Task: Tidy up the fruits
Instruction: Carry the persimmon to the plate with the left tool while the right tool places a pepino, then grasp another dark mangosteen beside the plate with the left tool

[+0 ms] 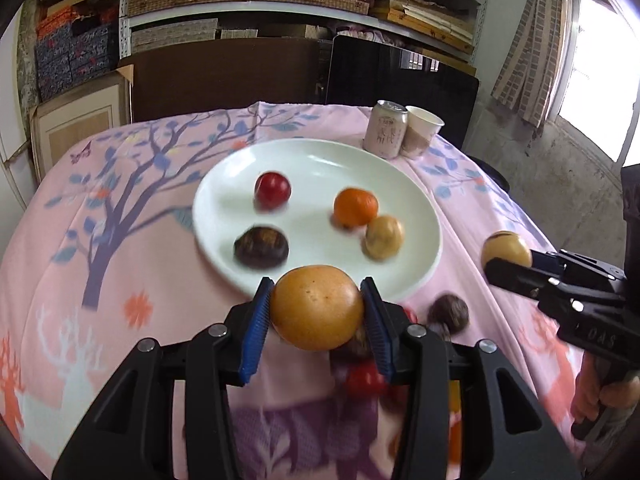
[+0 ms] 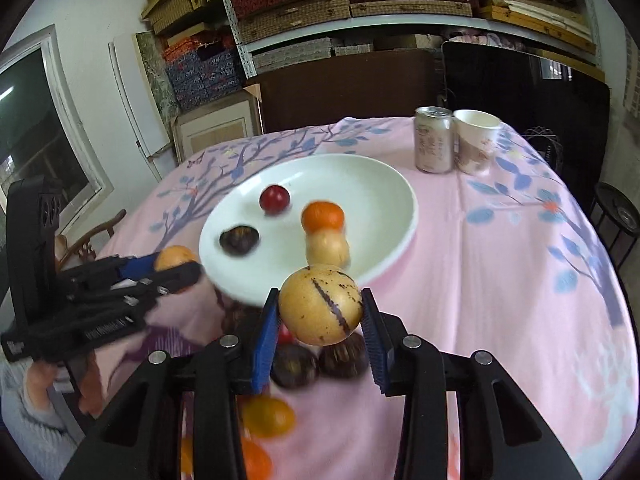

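carrying: two fruits at once toward the white plate (image 1: 424, 216), both lifted clear of the tabletop (image 1: 120, 240).
left gripper (image 1: 318, 308): pinching an orange-yellow fruit (image 1: 318, 306) between the blue pads (image 1: 256, 320), one pad on each flank, held over the near rim of the plate.
right gripper (image 2: 320, 312): pinching a yellow striped fruit (image 2: 320, 304), also just over the near rim.
axis of striped fruit: nearly round; dark stripes running from upper left to lower right, so the long axis probably tilts that way; stem end not clear.
axis of orange-yellow fruit: slightly wider than tall, broad axis spanning pad to pad; no stem visible.
doing it well: lowering each fruit into a bare patch before spreading the jaws; releasing low so nothing rolls; keeping the two grippers apart.
still on the cloth: dark round fruits (image 2: 320, 360), a red one (image 1: 366, 378) and orange ones (image 2: 268, 416) beneath the grippers, blurred.
on the plate: dark fruit (image 1: 261, 247), pale yellow fruit (image 1: 384, 238) touching an orange (image 1: 355, 207), red fruit (image 1: 273, 191) farther back.
free room: likely the near-centre and far half of the plate.
far edge: can (image 1: 386, 130) and paper cup (image 1: 422, 132) side by side, well clear.
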Tool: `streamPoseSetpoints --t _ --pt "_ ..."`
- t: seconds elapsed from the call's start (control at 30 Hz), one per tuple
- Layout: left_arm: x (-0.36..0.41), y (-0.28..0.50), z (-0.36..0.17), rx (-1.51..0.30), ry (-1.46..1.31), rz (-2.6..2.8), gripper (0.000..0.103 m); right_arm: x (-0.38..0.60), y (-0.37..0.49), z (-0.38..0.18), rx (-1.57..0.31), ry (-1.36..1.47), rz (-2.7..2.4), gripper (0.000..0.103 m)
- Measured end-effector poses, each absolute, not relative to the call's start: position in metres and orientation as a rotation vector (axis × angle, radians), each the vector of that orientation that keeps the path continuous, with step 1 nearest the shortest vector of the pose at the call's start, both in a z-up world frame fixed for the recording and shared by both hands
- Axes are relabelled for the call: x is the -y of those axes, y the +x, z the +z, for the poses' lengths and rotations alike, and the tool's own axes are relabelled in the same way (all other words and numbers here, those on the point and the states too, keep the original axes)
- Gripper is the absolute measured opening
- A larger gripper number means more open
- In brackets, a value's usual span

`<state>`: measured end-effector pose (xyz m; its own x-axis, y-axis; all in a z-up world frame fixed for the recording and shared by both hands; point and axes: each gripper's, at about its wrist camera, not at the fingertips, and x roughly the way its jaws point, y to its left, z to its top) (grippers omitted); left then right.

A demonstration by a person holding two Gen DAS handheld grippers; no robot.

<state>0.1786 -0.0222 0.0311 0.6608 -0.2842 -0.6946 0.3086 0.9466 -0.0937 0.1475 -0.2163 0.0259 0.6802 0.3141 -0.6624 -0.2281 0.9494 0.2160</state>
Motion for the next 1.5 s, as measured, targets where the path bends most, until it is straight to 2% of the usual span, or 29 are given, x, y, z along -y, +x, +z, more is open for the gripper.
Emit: streamPoseSetpoints --t 0.2,0.23,0.27,0.33,0.67,0.77,0.87,1.27,1.5 --pt "0.051 0.22 0.002 -0.827 0.084 -0.333 0.045 0.212 0.208 0.006 -0.766 0.15 0.251 0.041" --pt "0.051 0.223 -0.003 -0.829 0.085 -0.34 0.054 0.219 0.213 0.003 -0.766 0.2 0.259 0.049" --pt "0.052 0.223 -0.005 -0.821 0.092 -0.341 0.07 0.225 0.215 0.0 -0.767 0.236 0.269 0.062" --pt "0.052 0.22 -0.003 -0.775 0.133 -0.303 0.082 0.235 0.215 -0.002 -0.761 0.269 0.271 0.064" --pt "0.021 0.18 0.012 -0.782 0.057 -0.303 0.084 0.242 0.169 0.007 -0.716 0.252 0.259 0.065" --pt "0.019 0.157 0.008 -0.776 0.072 -0.294 0.092 0.248 0.141 0.0 -0.713 0.255 0.242 0.071" --pt "0.024 0.146 0.0 -0.789 0.088 -0.295 0.092 0.255 0.129 -0.006 -0.734 0.281 0.234 0.072" --pt "0.043 0.171 -0.023 -0.854 0.114 -0.251 0.095 0.267 0.132 -0.009 -0.755 0.358 0.251 0.078" --pt "-0.009 0.16 -0.021 -0.839 0.133 -0.089 0.096 0.273 0.128 -0.005 -0.741 0.388 0.259 0.079"
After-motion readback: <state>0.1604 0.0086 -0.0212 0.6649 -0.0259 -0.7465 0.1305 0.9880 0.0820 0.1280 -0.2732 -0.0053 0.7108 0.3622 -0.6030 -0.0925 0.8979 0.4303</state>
